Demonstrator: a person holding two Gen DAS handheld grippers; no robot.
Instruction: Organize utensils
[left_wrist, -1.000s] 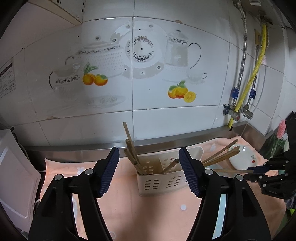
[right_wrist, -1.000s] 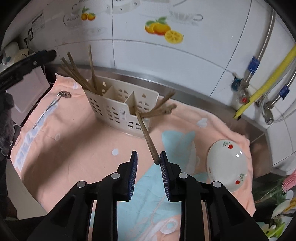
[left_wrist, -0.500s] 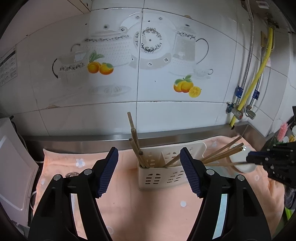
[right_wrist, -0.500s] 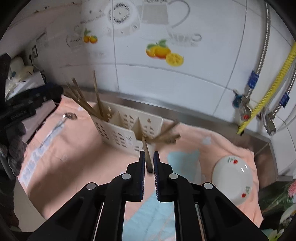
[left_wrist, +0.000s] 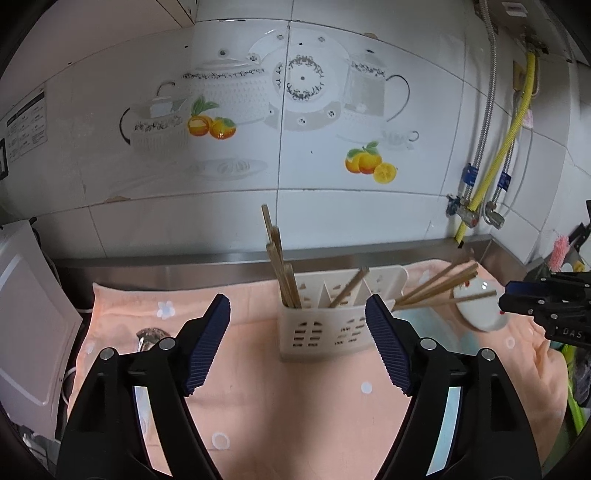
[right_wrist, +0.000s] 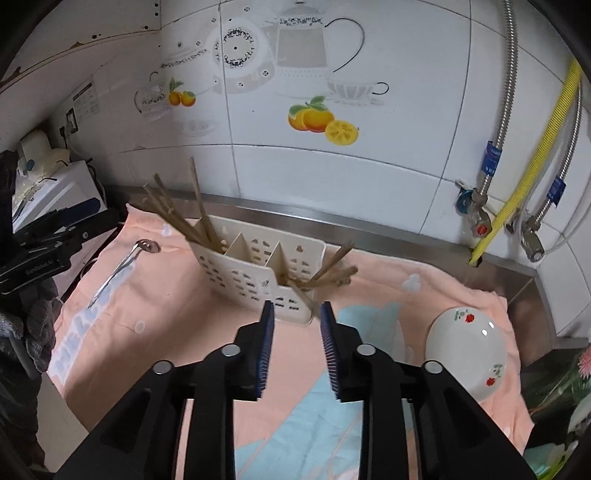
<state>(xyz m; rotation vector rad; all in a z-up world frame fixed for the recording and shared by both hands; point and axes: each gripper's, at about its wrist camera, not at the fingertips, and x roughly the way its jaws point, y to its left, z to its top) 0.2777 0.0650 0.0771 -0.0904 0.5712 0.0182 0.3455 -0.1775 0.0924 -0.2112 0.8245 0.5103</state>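
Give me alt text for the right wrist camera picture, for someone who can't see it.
The right tool hangs open and empty just in front of a white slotted holder with wooden chopsticks leaning out of both ends. The holder stands on a peach towel, with a metal spoon to its left and a white bowl to its right.

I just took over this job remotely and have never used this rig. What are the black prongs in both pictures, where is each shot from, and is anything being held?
There is no robot arm: a person holds one two-finger gripper in each hand, with a camera looking along its fingers. One picture looks past the left gripper, the other past the right gripper.

On the peach towel stand a white utensil caddy with chopsticks in its end compartments, a metal spoon lying left of it, and a white bowl on the right.

Nothing is held. The left gripper is wide open and empty. The right gripper's jaws have just been opening, and a chopstick now leans in the caddy, clear of its pads.
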